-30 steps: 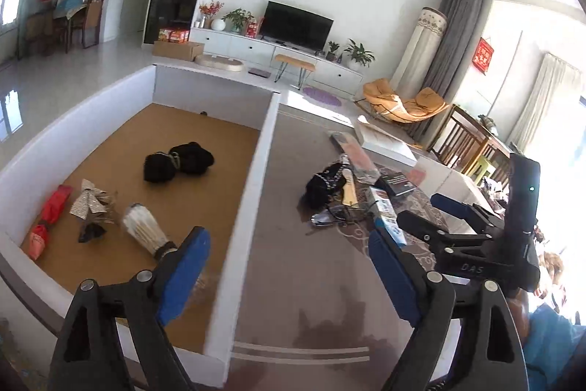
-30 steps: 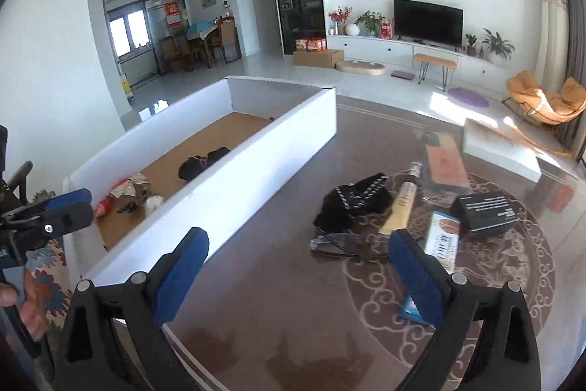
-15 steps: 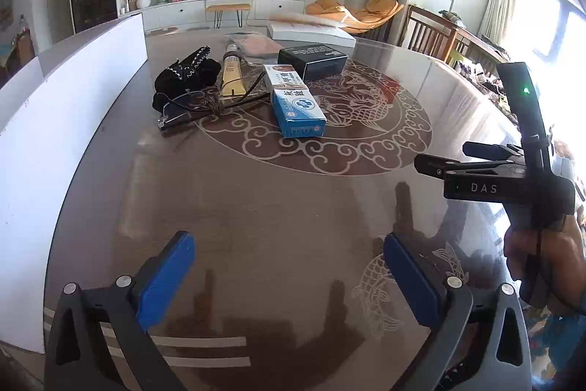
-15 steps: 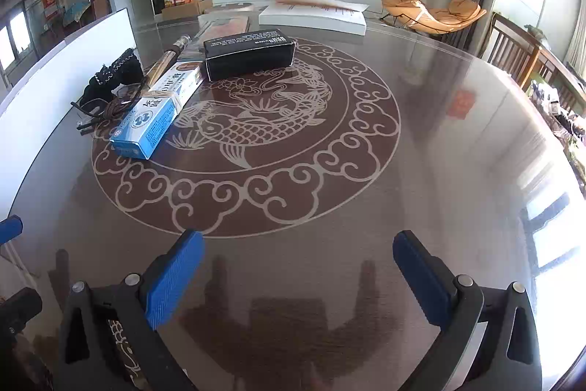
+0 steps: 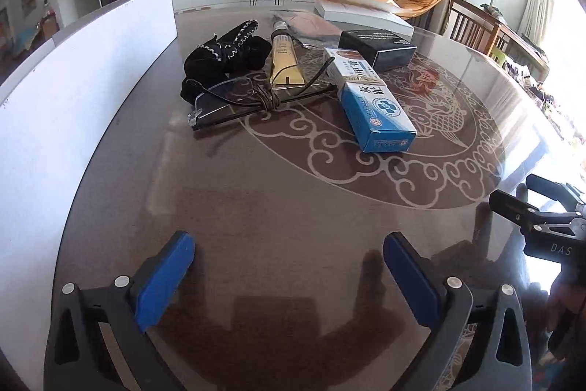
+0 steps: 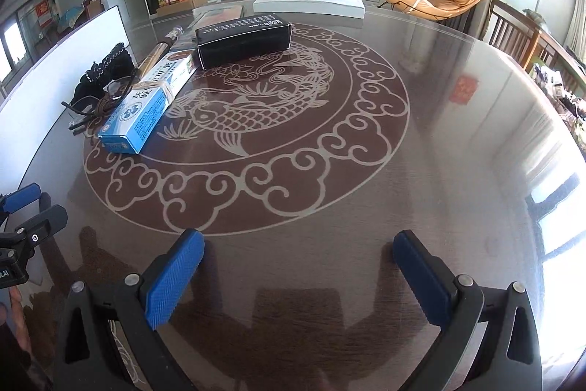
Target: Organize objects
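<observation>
Both claws stand wide apart with nothing between the pads: the left claw [image 5: 289,266] over bare bench [image 5: 278,207] at the lower centre of its frame, its jaws having just finished opening, and the right claw [image 6: 298,266] likewise empty at the lower centre of the right wrist view. The items to be organized remain clustered in the upper centre of the left wrist frame: a black studded pouch [image 5: 223,52], a yellow tube [image 5: 285,61], a pair of glasses [image 5: 223,98] with a brown cord [image 5: 267,98] wound at the bridge, a blue and white carton [image 5: 373,101] and a black box [image 5: 377,48] behind it. All lie touching or just beside one another. A white panel [image 5: 73,98] fills the left of the frame; what lies beyond it is hidden. Judgement: these five items are not yet sorted, none is gripped, and neither claw is near the cluster, so collection of this group is still to be started.
</observation>
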